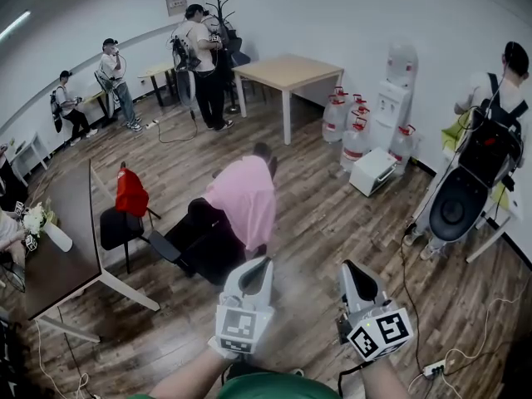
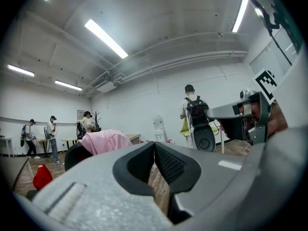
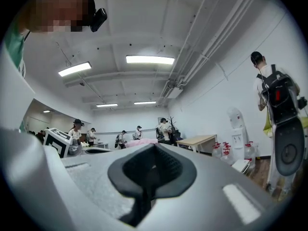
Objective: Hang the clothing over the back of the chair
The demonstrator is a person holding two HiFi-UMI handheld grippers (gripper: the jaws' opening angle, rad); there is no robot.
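From our head we look steeply down on the pink cloth [image 1: 245, 198] nearby. The cameras on our left gripper [image 1: 259, 264] and right gripper [image 1: 351, 268] look level across the room and see it too.

Your room is evenly lit by ceiling strip lights [image 2: 106, 37] that burn out to white glare in both gripper views, and shadows on the floor [image 1: 332, 214] stay faint and soft. Every view bends hard at its edges and fades into black corners. Close to the lens, your left claw [image 2: 155, 147] and right claw [image 3: 153, 150] look soft and out of focus, and your head view is duller and greyer.
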